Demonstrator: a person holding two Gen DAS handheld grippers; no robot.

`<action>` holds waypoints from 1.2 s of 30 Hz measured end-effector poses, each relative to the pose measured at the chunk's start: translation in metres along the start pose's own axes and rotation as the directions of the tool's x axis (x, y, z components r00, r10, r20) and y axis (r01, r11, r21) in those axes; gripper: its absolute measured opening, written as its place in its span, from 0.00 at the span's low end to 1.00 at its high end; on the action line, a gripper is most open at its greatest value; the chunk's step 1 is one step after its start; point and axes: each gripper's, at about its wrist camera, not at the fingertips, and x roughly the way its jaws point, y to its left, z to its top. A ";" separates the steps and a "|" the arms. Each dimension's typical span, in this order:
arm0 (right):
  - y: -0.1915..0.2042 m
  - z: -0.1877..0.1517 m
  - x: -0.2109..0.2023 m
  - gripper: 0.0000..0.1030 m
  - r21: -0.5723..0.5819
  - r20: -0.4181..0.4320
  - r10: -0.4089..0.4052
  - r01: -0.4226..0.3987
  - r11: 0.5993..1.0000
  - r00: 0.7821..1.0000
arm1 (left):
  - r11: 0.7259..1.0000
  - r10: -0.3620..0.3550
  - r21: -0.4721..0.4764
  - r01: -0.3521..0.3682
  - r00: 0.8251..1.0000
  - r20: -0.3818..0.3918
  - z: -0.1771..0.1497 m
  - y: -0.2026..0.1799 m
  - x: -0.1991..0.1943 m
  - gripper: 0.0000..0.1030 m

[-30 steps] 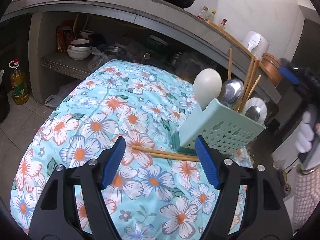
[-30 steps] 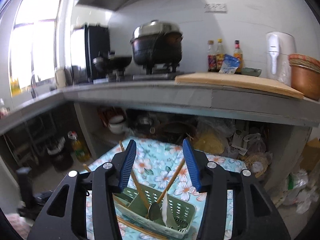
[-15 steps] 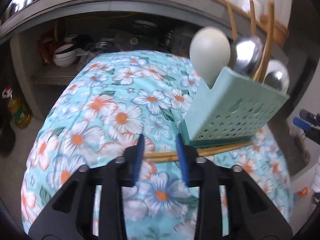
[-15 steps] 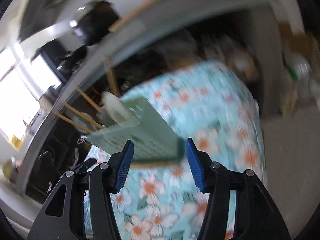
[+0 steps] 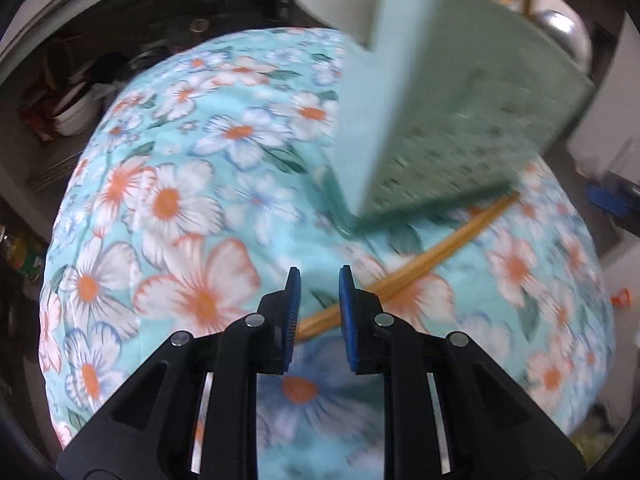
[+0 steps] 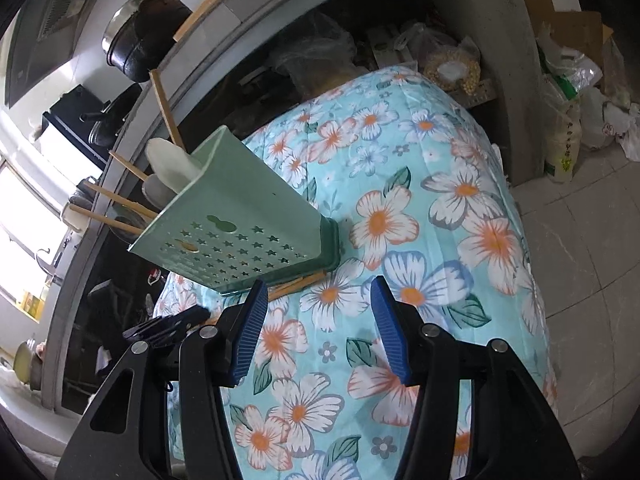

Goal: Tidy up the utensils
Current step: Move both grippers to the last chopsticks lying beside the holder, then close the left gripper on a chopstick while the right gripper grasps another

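Left gripper (image 5: 316, 300): we have it narrowed around the chopsticks (image 5: 420, 268) lying on the floral cloth (image 5: 168, 200), not visibly clamped.
Right gripper (image 6: 316, 332): spread wide, holding nothing, above the cloth.
Chopsticks: 2, flat, far ends tucked under the green holder (image 6: 240, 224).
Risk 1: we may pinch 1 stick and roll the other away.
Risk 2: lifting could drag and tip the loaded holder.

My left camera looks steeply down along my fingers (image 5: 291, 308), very close over the flowered tabletop (image 5: 168, 200), with the green utensil holder (image 5: 440, 112) looming near. My right camera sits higher and farther back, tilted, facing the same holder (image 6: 248, 232), tabletop (image 6: 460, 208) and the kitchen counter (image 6: 304, 4) beyond.
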 end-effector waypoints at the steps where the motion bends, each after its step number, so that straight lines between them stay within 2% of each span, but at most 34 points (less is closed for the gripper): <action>1: -0.002 0.000 0.002 0.51 0.011 -0.007 0.004 -0.004 1.000 1.000 | 0.999 -0.035 0.002 0.035 0.999 -0.018 -0.002 -0.001 -0.002 0.17; 2: -0.003 -0.001 0.004 0.51 0.018 -0.011 0.008 -0.008 1.000 1.000 | 0.997 -0.076 -0.005 0.076 0.996 -0.043 -0.006 -0.002 -0.004 0.18; 6: -0.005 -0.003 0.008 0.51 0.031 -0.021 0.018 -0.017 0.999 1.000 | 0.992 -0.123 0.026 0.126 0.988 -0.097 -0.021 -0.016 -0.010 0.22; 10: -0.008 -0.005 0.008 0.51 0.046 -0.024 0.028 -0.027 0.999 0.999 | 0.976 -0.198 0.052 0.209 0.967 -0.162 -0.043 -0.038 -0.013 0.23; 12: -0.009 -0.006 0.008 0.51 0.057 -0.026 0.033 -0.031 0.998 0.999 | 0.957 -0.275 0.048 0.288 0.944 -0.183 -0.048 -0.044 -0.017 0.23; 14: -0.011 -0.006 0.009 0.51 0.070 -0.030 0.043 -0.041 0.997 0.999 | 0.924 -0.371 0.017 0.381 0.907 -0.201 -0.055 -0.050 -0.022 0.23; 16: -0.012 -0.008 0.011 0.51 0.083 -0.039 0.053 -0.049 0.995 0.998 | 0.903 -0.416 0.017 0.429 0.885 -0.207 -0.060 -0.060 -0.026 0.23; 20: -0.013 -0.012 0.019 0.51 0.123 -0.065 0.114 -0.106 0.987 0.991 | 0.892 -0.437 0.036 0.451 0.880 -0.185 -0.061 -0.070 -0.034 0.26; 24: -0.010 -0.019 0.036 0.51 0.191 -0.112 0.200 -0.177 0.966 0.973 | 0.888 -0.451 0.025 0.459 0.880 -0.149 -0.051 -0.071 -0.036 0.28; 25: -0.010 -0.020 0.042 0.51 0.208 -0.124 0.217 -0.188 0.960 0.968 | 0.892 -0.445 0.016 0.451 0.885 -0.139 -0.049 -0.070 -0.035 0.28; 29: -0.010 -0.023 0.064 0.51 0.279 -0.166 0.270 -0.218 0.935 0.948 | 0.933 -0.360 -0.052 0.356 0.926 -0.117 -0.041 -0.053 -0.026 0.32; 31: -0.012 -0.025 0.075 0.49 0.313 -0.187 0.284 -0.217 0.925 0.940 | 0.940 -0.337 -0.100 0.327 0.935 -0.113 -0.040 -0.045 -0.019 0.32; 36: -0.012 -0.024 0.091 0.45 0.353 -0.206 0.299 -0.214 0.911 0.932 | 0.929 -0.353 -0.153 0.336 0.931 -0.098 -0.043 -0.036 -0.015 0.32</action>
